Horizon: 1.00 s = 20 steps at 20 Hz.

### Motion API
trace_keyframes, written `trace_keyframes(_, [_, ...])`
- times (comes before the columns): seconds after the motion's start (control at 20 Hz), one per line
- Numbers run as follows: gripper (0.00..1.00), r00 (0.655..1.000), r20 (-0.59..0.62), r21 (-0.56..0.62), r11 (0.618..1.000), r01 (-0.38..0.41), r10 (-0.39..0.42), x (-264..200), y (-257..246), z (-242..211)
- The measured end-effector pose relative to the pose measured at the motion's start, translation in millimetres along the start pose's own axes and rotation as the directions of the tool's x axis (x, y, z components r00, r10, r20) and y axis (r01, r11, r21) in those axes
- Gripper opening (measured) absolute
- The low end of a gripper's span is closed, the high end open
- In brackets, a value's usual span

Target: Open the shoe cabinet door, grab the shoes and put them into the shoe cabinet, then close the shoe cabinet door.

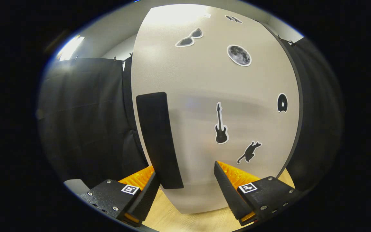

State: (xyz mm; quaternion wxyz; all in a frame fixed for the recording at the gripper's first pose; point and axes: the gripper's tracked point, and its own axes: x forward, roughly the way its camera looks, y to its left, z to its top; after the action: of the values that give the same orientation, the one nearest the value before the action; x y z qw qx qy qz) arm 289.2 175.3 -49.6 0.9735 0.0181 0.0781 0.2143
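So the gripper (185, 190) is pointed straight at the shoe cabinet door (211, 106), held level and close up, with its two fingers spread wide and nothing pinched between them. The left fingertip (148, 190) sits just beside the lower end of the door's black handle (158, 138), maybe brushing it, can't really tell. The right finger is out over bare door.

That handle is a long black bar running up and down along the door's left edge. The door itself is a pale upright panel and looks closed, facing the gripper flat on. It's dotted with stickers: a guitar sticker (221, 124), a cat (249, 152), a moon (239, 55), sunglasses (189, 37).

Below the fingers there's light wooden floor (172, 219), and black curtain (82, 122) hangs on both sides of the cabinet.
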Motion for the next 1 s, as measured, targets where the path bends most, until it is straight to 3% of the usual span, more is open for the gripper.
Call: trace_keyframes(1.0, [0.98, 0.970, 0.108, 0.002, 0.976, 0.219, -0.218, 26, 1, 4])
